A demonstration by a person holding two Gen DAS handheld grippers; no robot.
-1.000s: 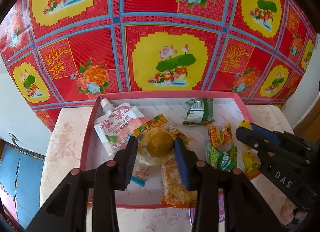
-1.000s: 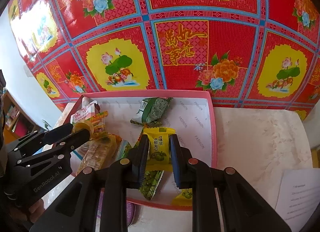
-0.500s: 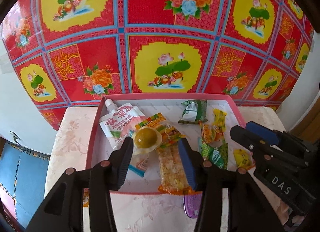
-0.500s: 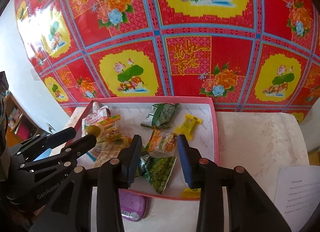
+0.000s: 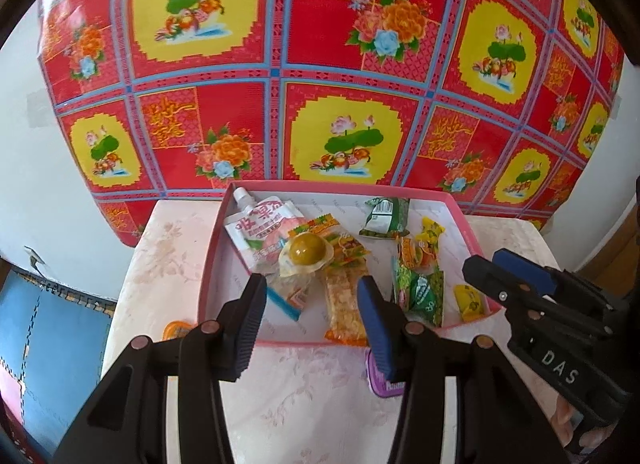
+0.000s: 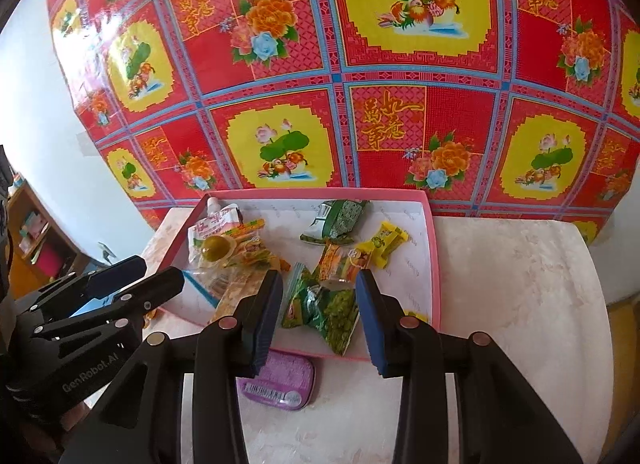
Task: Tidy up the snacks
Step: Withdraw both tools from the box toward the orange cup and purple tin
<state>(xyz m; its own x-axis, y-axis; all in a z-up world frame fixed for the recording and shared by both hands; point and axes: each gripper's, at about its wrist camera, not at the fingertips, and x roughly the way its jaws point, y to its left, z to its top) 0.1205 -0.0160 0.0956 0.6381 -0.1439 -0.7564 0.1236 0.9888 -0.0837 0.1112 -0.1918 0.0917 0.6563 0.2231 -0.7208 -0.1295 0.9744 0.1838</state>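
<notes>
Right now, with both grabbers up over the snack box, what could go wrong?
1. The long orange snack bar sticks out over the pink box's front rim; a bump could tip it out.
2. The purple tin sits outside the box, close under the right hand-held gripper, and may get knocked.
3. The round yellow jelly cup rests on other packets and might slide off.

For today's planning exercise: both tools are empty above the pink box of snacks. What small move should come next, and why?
Probably bring the right tool, open and empty, down toward the purple tin. The tin lies on the table just outside the pink box, close below that tool, while most snacks already lie inside. An orange item also sits outside, near the left tool.
</notes>
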